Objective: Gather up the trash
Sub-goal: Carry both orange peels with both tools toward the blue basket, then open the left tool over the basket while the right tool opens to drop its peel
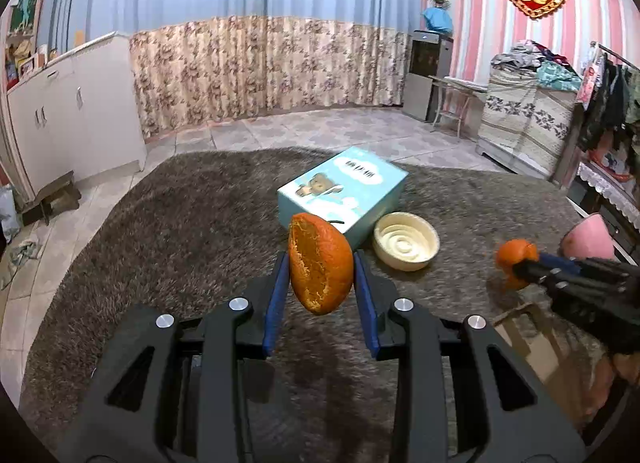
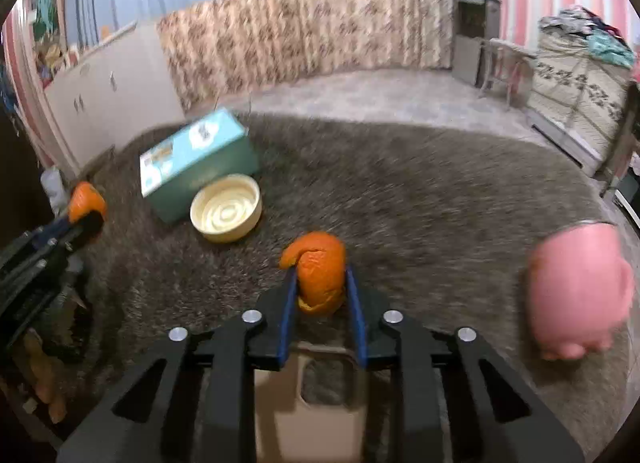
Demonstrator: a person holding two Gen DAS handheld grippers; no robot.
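Left gripper (image 1: 320, 283) clamps a peel (image 1: 320, 267) at frame centre, lifted off the rug (image 1: 180, 223); right gripper (image 2: 322, 287) pinches another peel (image 2: 320, 271) likewise, probably both bound for a bin.

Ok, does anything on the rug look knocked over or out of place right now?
Yes. The pink piggy bank lies tipped on its side on the rug, feet pointing sideways. The blue box sits askew, one edge propped up beside the cream bowl. Each gripper holds a piece of orange peel; nothing looks spilled.
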